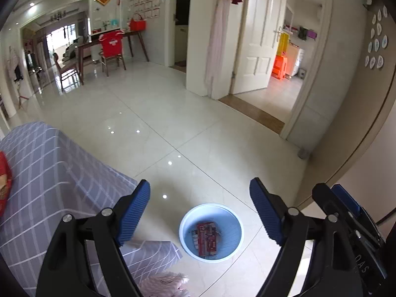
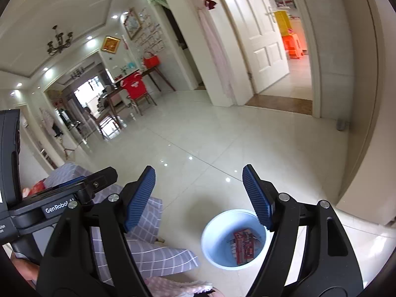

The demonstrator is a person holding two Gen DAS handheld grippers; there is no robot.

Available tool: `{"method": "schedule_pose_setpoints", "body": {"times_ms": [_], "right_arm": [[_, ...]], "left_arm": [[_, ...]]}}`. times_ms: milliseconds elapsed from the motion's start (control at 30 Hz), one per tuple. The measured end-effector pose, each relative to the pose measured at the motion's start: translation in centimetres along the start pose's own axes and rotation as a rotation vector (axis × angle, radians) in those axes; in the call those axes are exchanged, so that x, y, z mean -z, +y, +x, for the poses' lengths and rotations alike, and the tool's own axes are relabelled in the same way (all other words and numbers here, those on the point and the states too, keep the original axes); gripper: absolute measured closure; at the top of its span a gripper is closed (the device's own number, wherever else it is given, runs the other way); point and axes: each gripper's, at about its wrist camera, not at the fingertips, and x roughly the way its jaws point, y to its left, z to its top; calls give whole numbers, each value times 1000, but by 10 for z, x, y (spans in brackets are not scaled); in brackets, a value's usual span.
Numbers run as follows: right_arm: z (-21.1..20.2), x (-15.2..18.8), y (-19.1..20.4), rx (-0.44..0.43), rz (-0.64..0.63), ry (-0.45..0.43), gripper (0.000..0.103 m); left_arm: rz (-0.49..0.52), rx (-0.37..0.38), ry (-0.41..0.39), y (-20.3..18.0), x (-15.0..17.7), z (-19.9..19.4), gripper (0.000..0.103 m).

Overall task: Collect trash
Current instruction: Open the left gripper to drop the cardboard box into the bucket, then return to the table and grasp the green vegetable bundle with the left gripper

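the left gripper has its blue pads apart with nothing between them, and so does the right gripper; below both, at about six o'clock, a pale blue bin stands on the tiled floor, a red packet lying inside it, and the checked grey cover spreads at eight o'clock

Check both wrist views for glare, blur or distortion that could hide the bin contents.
Left wrist: strong fisheye bending, ceiling-light glints on the floor, bin and red packet sharp. Right wrist: same bending, orange stool overexposed, the bin partly behind a finger.
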Motion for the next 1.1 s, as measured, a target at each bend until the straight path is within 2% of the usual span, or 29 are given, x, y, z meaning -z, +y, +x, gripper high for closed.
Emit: {"method": "schedule_pose_setpoints", "body": {"times_ms": [100, 300, 467, 667, 833, 1100], "right_arm": [[-8, 0, 19, -43, -23, 0, 30], [-19, 1, 75, -155, -97, 14, 29], [-21, 11, 129, -241, -164, 42, 28], [-7, 27, 203, -339, -257, 105, 28], [11, 41, 255, -399, -284, 159, 28], [41, 66, 297, -430, -296, 248, 28]], "left_arm": [[-25, -32, -31, 18, 1, -26, 22], [-61, -159, -86, 68, 10, -83, 18], [-131, -306, -105, 125, 22, -125, 18], [-280, -417, -120, 214, 41, -164, 17], [-375, -451, -85, 273, 54, -165, 16], [-464, -417, -33, 328, 67, -137, 16]]}}
